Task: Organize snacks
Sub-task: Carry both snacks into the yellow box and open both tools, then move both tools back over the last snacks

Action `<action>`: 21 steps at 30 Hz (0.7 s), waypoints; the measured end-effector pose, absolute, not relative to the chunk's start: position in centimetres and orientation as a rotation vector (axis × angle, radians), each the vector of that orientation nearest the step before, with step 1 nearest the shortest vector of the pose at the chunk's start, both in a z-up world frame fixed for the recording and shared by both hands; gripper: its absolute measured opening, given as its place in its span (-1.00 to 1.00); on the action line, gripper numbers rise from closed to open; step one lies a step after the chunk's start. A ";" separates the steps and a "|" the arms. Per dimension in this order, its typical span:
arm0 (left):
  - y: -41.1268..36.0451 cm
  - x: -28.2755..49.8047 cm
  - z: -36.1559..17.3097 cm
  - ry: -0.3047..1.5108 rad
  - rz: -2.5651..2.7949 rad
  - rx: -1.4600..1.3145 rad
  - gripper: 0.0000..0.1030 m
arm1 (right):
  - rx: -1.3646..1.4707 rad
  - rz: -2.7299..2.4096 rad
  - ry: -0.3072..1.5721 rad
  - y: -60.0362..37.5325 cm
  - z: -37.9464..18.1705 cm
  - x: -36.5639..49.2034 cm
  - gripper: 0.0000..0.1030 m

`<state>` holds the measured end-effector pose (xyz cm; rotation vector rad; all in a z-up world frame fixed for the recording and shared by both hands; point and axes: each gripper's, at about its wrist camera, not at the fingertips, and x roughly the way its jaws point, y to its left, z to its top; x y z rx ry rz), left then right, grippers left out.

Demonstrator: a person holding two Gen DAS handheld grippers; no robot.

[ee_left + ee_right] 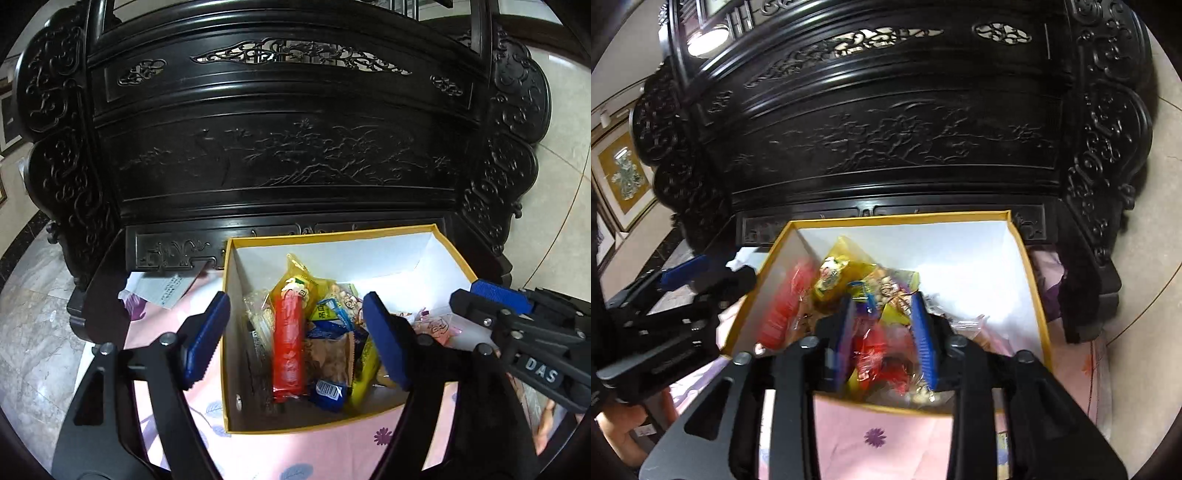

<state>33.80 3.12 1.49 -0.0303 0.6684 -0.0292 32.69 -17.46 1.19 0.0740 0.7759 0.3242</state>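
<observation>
Your left claw (295, 341) hangs with its ribbed blue pads wide apart over the box (452, 258), gripping nothing. Your right claw (886, 338) stands part open, and no packet is pinched between its pads. The square cardboard box, yellow-rimmed with white walls, sits on the pink flowered cloth (332, 450) and holds crinkly snack packets (334, 369) and a red ridged tube (289, 350).

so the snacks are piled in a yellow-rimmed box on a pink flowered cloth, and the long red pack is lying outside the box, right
Not quite: the long red pack lies inside the yellow-rimmed box, among the other snacks, as the left wrist view shows. The box does sit on the pink flowered cloth.
</observation>
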 end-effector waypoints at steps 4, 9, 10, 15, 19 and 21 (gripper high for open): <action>3.8 32.8 1.0 0.661 -0.053 -0.064 0.47 | 0.060 0.321 0.770 -18.5 1.5 32.0 -0.24; 2.2 30.2 0.3 0.680 -0.146 -0.054 0.47 | 0.045 0.303 0.788 -22.2 2.6 28.5 -0.17; 1.3 29.4 0.1 0.683 -0.174 -0.033 0.48 | 0.048 0.288 0.790 -23.4 2.6 27.2 -0.07; -3.1 27.0 -3.0 0.729 -0.294 0.023 0.63 | 0.106 0.170 0.801 -29.3 -0.5 21.0 0.14; -5.7 25.7 -6.6 0.789 -0.328 0.055 0.64 | 0.098 0.046 0.889 -32.5 -5.7 20.5 0.14; -5.8 25.1 -7.8 0.810 -0.331 0.047 0.64 | 0.149 0.036 0.915 -34.0 -7.6 21.7 0.14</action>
